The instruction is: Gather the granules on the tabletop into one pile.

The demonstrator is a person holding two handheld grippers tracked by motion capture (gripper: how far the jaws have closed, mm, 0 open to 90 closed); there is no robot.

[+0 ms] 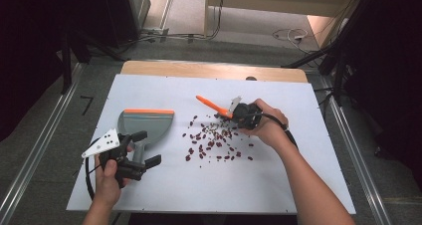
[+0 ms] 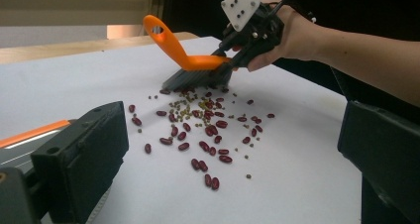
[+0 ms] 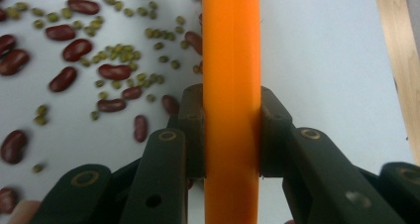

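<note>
Red kidney beans and small green beans [image 1: 211,140] lie scattered on the white board [image 1: 278,185]. My right gripper [image 1: 239,114] is shut on the orange handle [image 3: 232,60] of a small brush [image 2: 188,60]. The brush's dark bristles [image 2: 193,78] rest on the board at the far edge of the beans [image 2: 203,130]. A grey dustpan [image 1: 147,125] with an orange lip lies at the left, its mouth facing away from the person. My left gripper [image 1: 148,148] is open by the dustpan's handle, its black jaws wide apart and facing the beans.
The wooden table edge [image 1: 214,69] shows behind the board. Metal rails [image 1: 35,155] run along the floor on both sides, and dark stands and cables [image 1: 291,34] stand farther back. Bare board lies in front of the beans.
</note>
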